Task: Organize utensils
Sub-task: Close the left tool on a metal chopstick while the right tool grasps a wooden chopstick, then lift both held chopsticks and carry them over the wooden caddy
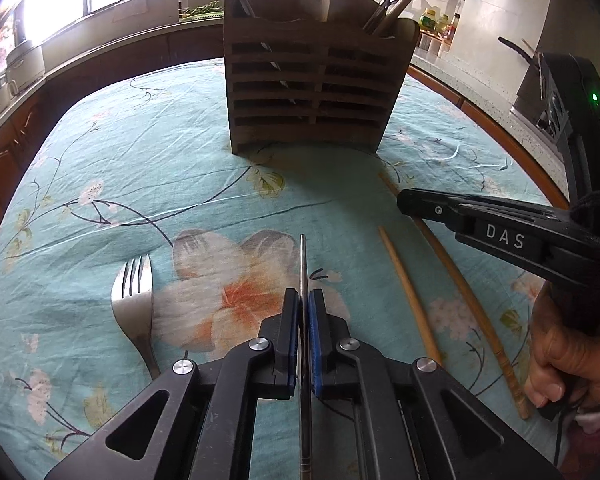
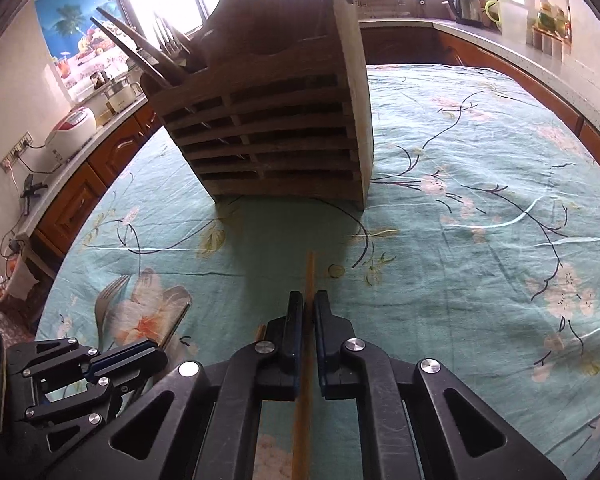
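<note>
My left gripper (image 1: 305, 300) sits low over the floral tablecloth (image 1: 140, 184), pointing at twelve o'clock toward the wooden utensil holder (image 1: 312, 80). Its jaws are pinched narrow on one thin metal utensil (image 1: 303, 264), seen edge-on, so I cannot tell what kind it is; its tip sticks out ahead of the pads.

My right gripper (image 2: 309, 312) is also low and level, aimed at the holder (image 2: 276, 128) at about eleven o'clock. Its jaws are drawn close around one wooden chopstick (image 2: 309, 276); a thin gap shows on the right side, so I cannot tell whether it is truly clamped. In the left view my right hand (image 1: 568, 364) wraps the handle at four o'clock.

On the cloth I count one fork (image 1: 134, 308) at eight o'clock, lying flat with its tines pointing away from me, and two wooden chopsticks at three o'clock: a second chopstick (image 1: 410, 300) lies free just beside the one under my right gripper. The holder stands upright, with several utensils leaning out of its top.
</note>
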Tool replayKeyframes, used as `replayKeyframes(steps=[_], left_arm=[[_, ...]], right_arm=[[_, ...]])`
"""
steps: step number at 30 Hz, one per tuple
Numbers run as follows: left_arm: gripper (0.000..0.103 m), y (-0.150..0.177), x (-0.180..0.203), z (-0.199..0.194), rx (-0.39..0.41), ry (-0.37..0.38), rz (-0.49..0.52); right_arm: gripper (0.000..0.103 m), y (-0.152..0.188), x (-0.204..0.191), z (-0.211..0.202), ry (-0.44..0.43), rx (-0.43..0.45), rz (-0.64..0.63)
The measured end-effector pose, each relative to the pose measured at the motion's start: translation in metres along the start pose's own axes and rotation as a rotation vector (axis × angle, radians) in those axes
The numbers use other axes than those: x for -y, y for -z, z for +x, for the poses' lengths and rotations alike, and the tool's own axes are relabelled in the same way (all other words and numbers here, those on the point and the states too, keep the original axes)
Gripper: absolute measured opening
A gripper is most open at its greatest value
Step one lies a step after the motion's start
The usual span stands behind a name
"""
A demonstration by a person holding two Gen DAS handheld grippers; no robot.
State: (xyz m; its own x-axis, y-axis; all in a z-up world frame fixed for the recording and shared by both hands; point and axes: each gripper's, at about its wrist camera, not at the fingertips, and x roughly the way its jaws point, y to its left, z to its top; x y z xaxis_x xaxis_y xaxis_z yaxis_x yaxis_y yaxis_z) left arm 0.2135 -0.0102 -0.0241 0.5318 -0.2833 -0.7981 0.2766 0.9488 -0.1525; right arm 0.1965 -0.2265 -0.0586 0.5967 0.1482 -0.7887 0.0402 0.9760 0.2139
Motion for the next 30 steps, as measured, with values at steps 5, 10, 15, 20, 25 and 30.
replayKeyframes(steps=[5, 10, 15, 20, 25, 30], left_arm=[[0.003, -0.001, -0.012, -0.027, 0.050, 0.057, -0.050], [0.003, 0.000, -0.021, -0.067, 0.133, 0.095, -0.087], [0.003, 0.006, -0.030, -0.106, 0.218, 0.129, -0.118], [0.003, 0.016, -0.034, -0.138, 0.281, 0.149, -0.124], [0.003, 0.022, -0.039, -0.159, 0.330, 0.182, -0.135], [0.003, 0.024, -0.042, -0.170, 0.364, 0.179, -0.135]], right_arm=[[0.006, 0.000, 0.004, -0.033, -0.042, 0.050, 0.018], [0.006, -0.003, -0.001, -0.060, -0.071, 0.115, 0.032], [0.005, -0.006, -0.007, -0.092, -0.085, 0.191, 0.030], [0.005, -0.009, -0.013, -0.125, -0.097, 0.265, 0.016], [0.005, -0.015, -0.019, -0.155, -0.100, 0.344, -0.005], [0.005, -0.018, -0.020, -0.172, -0.096, 0.392, -0.011]])
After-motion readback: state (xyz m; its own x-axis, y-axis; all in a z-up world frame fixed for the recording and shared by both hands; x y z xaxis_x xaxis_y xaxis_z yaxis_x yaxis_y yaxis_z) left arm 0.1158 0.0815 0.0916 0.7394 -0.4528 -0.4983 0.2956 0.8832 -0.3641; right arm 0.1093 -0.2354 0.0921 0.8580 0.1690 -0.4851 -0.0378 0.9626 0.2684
